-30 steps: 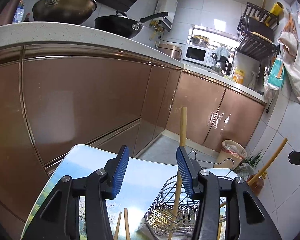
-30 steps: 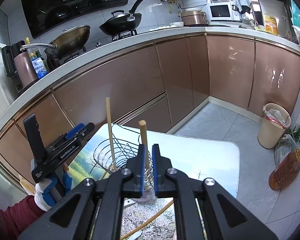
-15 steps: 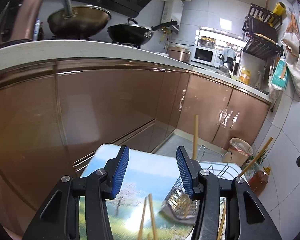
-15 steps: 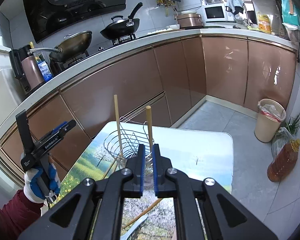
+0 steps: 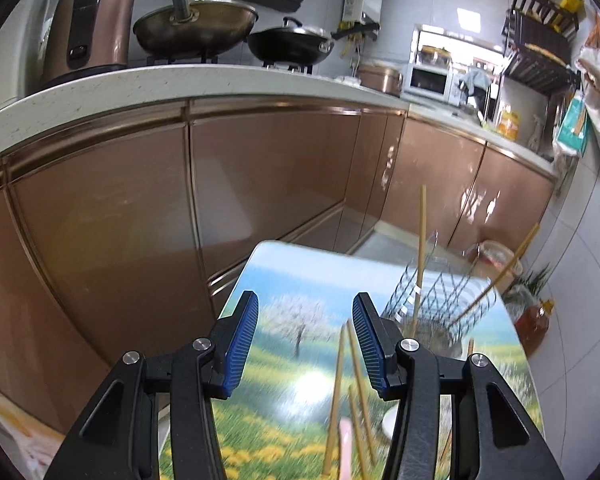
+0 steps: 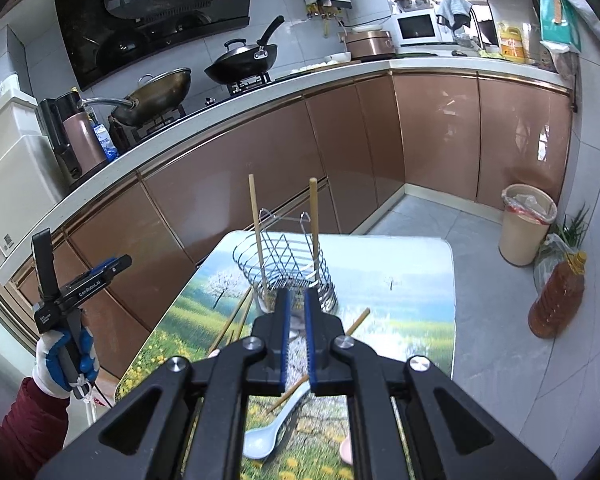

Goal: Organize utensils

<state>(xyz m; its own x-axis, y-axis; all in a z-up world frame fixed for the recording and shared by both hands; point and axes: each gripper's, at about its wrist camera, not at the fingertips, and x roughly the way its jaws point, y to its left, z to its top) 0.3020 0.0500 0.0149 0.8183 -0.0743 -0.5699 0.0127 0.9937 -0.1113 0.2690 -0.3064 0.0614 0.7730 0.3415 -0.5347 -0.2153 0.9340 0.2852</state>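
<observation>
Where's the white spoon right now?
In the right wrist view, the white spoon lies on the table, left of centre, under the right hand-held gripper.

Both views ride on handheld grippers and look forward along their own fingers, over a small table [image 6: 404, 280] printed with a meadow scene.

The left wrist view sits low and close to the table's near edge, tilted up, with the brown cabinets [image 5: 260, 184] filling 9 to 12 o'clock and the wire utensil basket [image 5: 440, 304] at about 3 o'clock.

The right wrist view sits higher and further back, looking down the table toward the counter corner; the basket [image 6: 288, 264] stands at centre, the left gripper [image 6: 112, 266] at 9 o'clock.

Shared: the table, basket, standing chopsticks [image 6: 314, 232], stove pans [image 6: 156, 96] and microwave [image 6: 416, 28].
</observation>
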